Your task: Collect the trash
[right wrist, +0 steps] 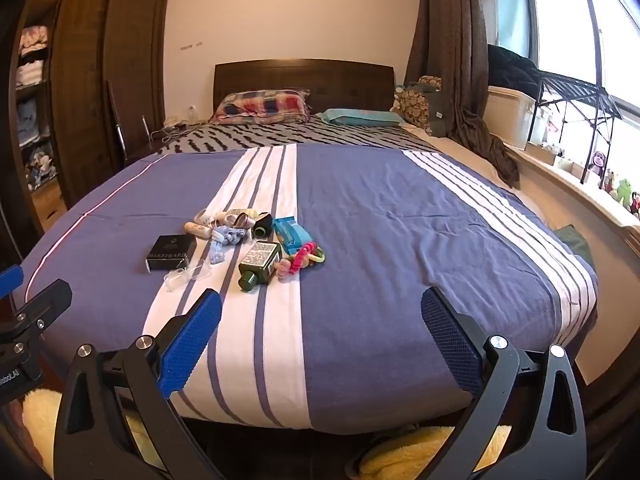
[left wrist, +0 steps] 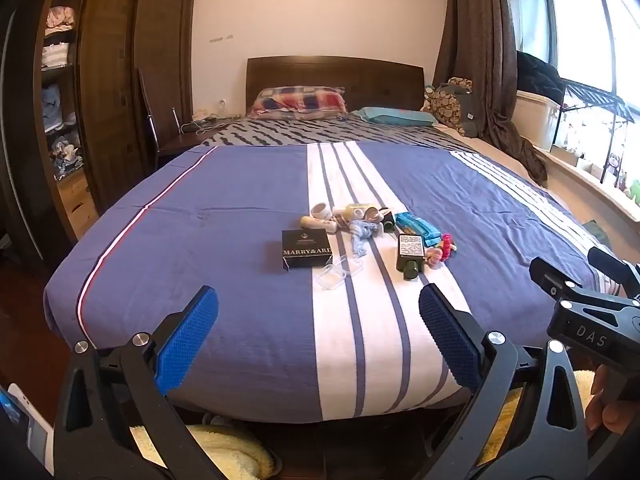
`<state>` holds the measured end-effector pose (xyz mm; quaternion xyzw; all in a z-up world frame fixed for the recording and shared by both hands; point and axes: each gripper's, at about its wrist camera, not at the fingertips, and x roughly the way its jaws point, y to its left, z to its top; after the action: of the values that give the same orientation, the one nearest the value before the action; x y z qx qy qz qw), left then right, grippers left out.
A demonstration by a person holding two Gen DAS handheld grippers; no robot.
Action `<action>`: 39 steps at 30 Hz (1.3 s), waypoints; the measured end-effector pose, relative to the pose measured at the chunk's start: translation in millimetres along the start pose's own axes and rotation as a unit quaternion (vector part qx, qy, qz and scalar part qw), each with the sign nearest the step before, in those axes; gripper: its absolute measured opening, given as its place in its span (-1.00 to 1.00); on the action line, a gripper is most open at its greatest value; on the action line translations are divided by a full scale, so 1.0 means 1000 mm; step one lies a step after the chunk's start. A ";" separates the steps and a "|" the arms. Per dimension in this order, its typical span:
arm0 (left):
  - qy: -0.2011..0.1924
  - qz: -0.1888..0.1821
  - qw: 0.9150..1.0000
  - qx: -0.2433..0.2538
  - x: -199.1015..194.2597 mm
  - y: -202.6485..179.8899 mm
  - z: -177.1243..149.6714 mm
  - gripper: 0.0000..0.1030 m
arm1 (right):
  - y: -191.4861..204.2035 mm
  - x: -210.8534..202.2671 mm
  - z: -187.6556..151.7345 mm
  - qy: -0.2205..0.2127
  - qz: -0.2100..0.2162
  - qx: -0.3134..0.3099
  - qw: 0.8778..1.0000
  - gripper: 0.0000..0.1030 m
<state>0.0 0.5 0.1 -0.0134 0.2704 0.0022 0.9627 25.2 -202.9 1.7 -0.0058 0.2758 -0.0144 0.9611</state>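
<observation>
Near the foot edge of the bed (left wrist: pixel 224 336), on its white striped band, lies a small heap of odds and ends: a black box (left wrist: pixel 307 249), a clear plastic case (left wrist: pixel 338 275) just in front of it, a dark green bottle (left wrist: pixel 410 257), a blue packet (left wrist: pixel 416 229), a pink and green hair tie (left wrist: pixel 442 250), a light blue knotted rope (left wrist: pixel 360 236) and some small cream bottles (left wrist: pixel 320 222) behind.

Both grippers hover off the foot edge, well short of the heap. The left gripper (left wrist: pixel 318 336) has its blue pads spread wide with nothing between them; the right gripper (right wrist: pixel 320 338) is likewise spread and empty.

What matters for the coming reach is direction. From the left gripper the heap lies almost straight ahead — the clear case and box nearest. From the right gripper it sits ahead and off to the left, with the green bottle (right wrist: pixel 260 265) closest. That bottle's long axis runs roughly toward the foot edge, cap end nearest, so I judge a grasp across its body would suit either side. No trash bin shows in either view.
</observation>
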 end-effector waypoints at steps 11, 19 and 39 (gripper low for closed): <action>-0.004 0.004 1.000 0.002 -0.001 0.000 0.000 0.85 | -0.006 0.001 -0.002 -0.003 -0.004 0.006 1.000 0.94; -0.004 0.007 1.000 0.002 -0.001 0.004 0.006 0.85 | -0.009 -0.002 0.000 -0.007 0.000 0.009 1.000 0.94; -0.010 0.009 1.000 0.001 -0.007 0.005 0.009 0.85 | -0.006 -0.006 0.006 -0.010 0.009 0.006 1.000 0.94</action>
<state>-1.5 5.3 11.6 -0.0096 0.2607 0.0107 0.9653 22.7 -209.1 10.3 0.0019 0.2660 -0.0076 0.9639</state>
